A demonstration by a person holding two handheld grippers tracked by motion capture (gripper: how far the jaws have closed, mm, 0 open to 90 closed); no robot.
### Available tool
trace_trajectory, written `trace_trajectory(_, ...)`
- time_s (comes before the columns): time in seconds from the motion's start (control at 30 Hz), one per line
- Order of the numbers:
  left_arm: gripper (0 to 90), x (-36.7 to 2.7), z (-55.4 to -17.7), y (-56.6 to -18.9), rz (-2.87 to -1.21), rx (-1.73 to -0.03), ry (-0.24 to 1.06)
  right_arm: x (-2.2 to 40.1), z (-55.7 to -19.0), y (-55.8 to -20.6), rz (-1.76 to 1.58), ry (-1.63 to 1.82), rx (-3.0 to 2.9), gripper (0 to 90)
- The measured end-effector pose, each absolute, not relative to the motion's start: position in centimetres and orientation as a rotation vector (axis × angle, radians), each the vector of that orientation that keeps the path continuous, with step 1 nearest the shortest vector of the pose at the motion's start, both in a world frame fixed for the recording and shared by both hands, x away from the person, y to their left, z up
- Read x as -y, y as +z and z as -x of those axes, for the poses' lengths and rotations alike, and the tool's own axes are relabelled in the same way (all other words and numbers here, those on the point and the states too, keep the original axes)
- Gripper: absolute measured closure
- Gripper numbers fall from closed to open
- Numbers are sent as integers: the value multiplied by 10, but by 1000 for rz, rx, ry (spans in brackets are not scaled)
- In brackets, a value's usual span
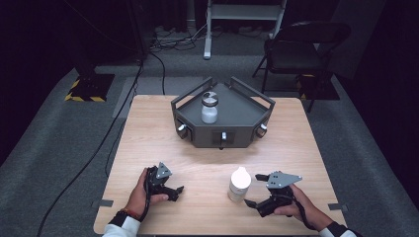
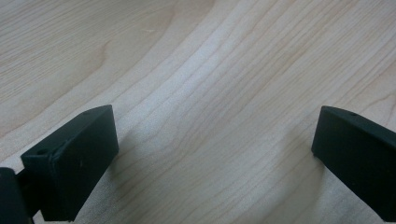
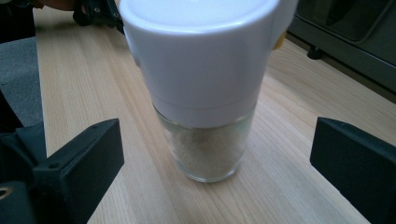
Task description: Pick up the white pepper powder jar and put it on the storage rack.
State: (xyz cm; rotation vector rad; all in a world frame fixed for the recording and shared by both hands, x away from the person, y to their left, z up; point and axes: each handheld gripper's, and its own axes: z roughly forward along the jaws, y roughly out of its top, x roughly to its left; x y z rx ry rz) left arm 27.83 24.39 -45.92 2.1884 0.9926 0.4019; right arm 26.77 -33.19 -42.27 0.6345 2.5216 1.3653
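Right claw (image 1: 251, 189) sits lower right of the high view, jaws spread wide on either side of a white-capped shaker (image 1: 239, 184) standing upright on the wooden table (image 1: 148, 133), not touching it. Shaker is just left of the claw, lower centre-right of frame. Left claw (image 1: 179, 189), lower left-centre, is held by a hand (image 1: 140, 196) resting on the tabletop, jaws apart w/ nothing between them; well apart from the shaker. Upper centre: a dark grey tray (image 1: 242, 111) w/ raised rails, holding a second jar (image 1: 209, 107) w/ a grey lid, upright near the tray's left-centre. Folding chair (image 1: 296, 47) stands on the floor beyond the table, upper right.

Left claw view: both black jaws set wide, one at lower left, one at lower right, bare wood grain of the table (image 2: 210, 93) between them. Left claw (image 2: 212, 154) holds nothing.

Right claw view: shaker (image 3: 205, 84) stands at centre frame, white cap on top, clear glass below w/ pale grains in the bottom part. Right claw (image 3: 215, 163) is wide open, jaws at lower left and lower right, gaps on both sides of the glass, no contact. Other claw (image 3: 100, 14) shows at upper left, farther off on the table (image 3: 84, 79). Tray (image 3: 355, 42) edge at upper right.
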Motion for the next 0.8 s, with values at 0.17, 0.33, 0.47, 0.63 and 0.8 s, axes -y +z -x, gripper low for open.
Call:
trace_trajectory(0.17, 0, -244, -278, -459, -2188, -993, 402, 324, -274, -425, -619, 1399, -2530, 37)
trace_trajectory(0.33, 0, -244, -278, -459, -2188, -992, 402, 316, -280, -429, -618, 1399, -2547, 45)
trace_trajectory(0.47, 0, -244, -278, -459, -2188, -993, 402, 312, -283, -433, -617, 1413, -2547, 95)
trace_trajectory(0.63, 0, -244, -278, -459, -2188, -993, 402, 311, -286, -439, -622, 1457, -2528, 201)
trace_trajectory(0.8, 0, -244, -278, -459, -2188, -993, 402, 313, -284, -444, -635, 1487, -2486, 276)
